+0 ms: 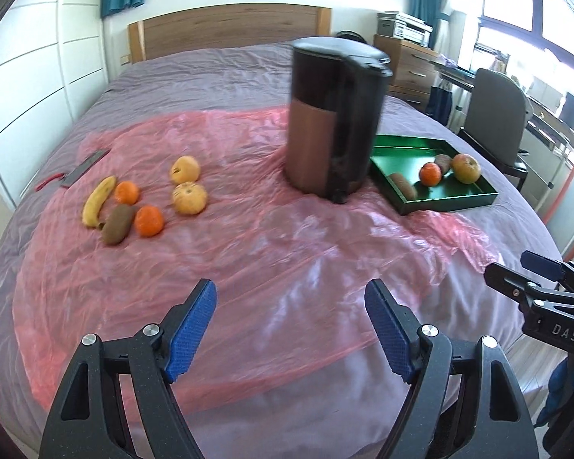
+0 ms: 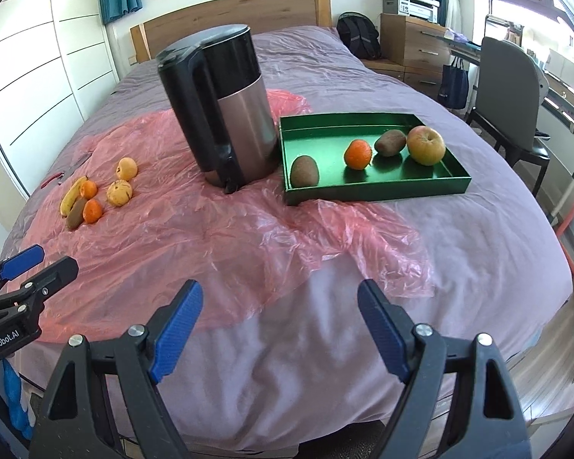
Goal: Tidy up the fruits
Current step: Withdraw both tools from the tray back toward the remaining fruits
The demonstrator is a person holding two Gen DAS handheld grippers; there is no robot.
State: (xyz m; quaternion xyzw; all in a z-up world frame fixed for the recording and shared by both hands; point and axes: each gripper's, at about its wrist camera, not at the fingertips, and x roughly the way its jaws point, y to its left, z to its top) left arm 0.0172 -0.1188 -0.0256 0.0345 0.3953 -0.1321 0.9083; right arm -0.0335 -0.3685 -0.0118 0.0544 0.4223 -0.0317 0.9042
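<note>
Fruits split in two lots on bed (image 2: 459, 267) — pink sheet (image 1: 248, 252) under loose lot, kettle (image 1: 333, 122) between lots. Tray (image 2: 379, 187) right of kettle holds apple (image 2: 426, 145), two kiwis, one orange. Loose pile far left: banana (image 1: 97, 201), its long axis running away from grippers, kiwi (image 1: 116, 223), two oranges, two pale apples (image 1: 189, 199). Left gripper (image 1: 291, 329) wide open, empty, nearer pile. Right gripper (image 2: 279, 329) wide open, empty, nearer tray. Judgement: left reaches forward-left for pile.
</note>
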